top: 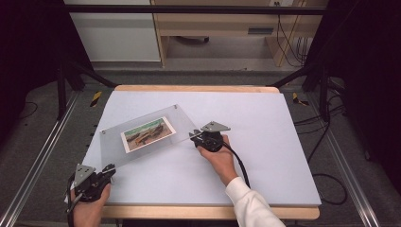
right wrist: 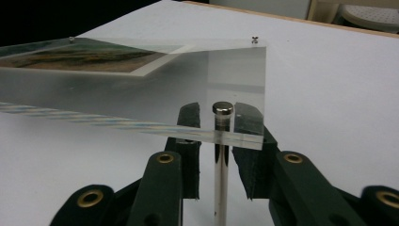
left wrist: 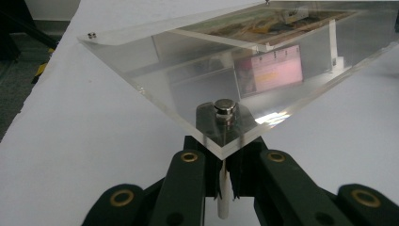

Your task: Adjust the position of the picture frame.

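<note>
A clear acrylic photo frame [top: 146, 135] with a landscape picture lies tilted across the white table sheet [top: 269, 142], raised on metal corner pins. At its near-left corner my left gripper [top: 111, 169] is shut on the pin [left wrist: 225, 202] below the acrylic plate [left wrist: 188, 75]; the pads press on the pin from both sides. At the right corner my right gripper [top: 194, 135] straddles another pin [right wrist: 221, 179] under the plate [right wrist: 141, 94]. Its pads stand off the pin with a small gap on each side, so it is open.
The sheet covers a wooden table whose edge [top: 198, 88] shows at the back. Metal rails [top: 38, 161] run along both sides on the floor. Cables [top: 326, 179] lie at the right. A pale cabinet [top: 213, 28] stands behind.
</note>
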Demonstrator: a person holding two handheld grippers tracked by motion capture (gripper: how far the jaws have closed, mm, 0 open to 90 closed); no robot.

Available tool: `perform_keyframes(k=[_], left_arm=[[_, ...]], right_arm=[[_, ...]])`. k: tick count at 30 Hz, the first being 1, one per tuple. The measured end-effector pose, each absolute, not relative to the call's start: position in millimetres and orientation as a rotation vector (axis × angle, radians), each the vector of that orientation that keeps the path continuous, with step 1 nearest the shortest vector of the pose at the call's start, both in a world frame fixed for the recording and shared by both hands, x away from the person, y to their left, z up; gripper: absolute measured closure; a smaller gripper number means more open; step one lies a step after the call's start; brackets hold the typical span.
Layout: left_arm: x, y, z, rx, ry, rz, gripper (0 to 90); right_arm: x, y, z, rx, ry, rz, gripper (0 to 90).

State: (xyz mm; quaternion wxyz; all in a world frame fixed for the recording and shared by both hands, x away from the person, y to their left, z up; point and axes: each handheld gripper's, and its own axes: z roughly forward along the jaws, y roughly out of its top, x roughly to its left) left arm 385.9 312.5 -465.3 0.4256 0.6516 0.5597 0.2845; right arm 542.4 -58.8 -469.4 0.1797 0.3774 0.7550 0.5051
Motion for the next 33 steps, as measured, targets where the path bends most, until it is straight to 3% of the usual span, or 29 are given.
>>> perform_keyframes(k=[8,25,33], left_arm=[[385.9,312.6,-465.1,1.630,1.401,0.708,83.4],[387.6,311.4,-461.7,1.633,1.413,0.704,78.0],[389.9,314.5,-461.6,1.640,1.430,0.661,81.2]], right_arm=[[541.9,-58.6,-469.0,1.069,2.135,1.424,84.0],[543.1,-58.3,-465.0,1.080,2.151,1.410,84.5],[543.0,-57.7,-465.4,1.085,2.158,1.397,84.5]])
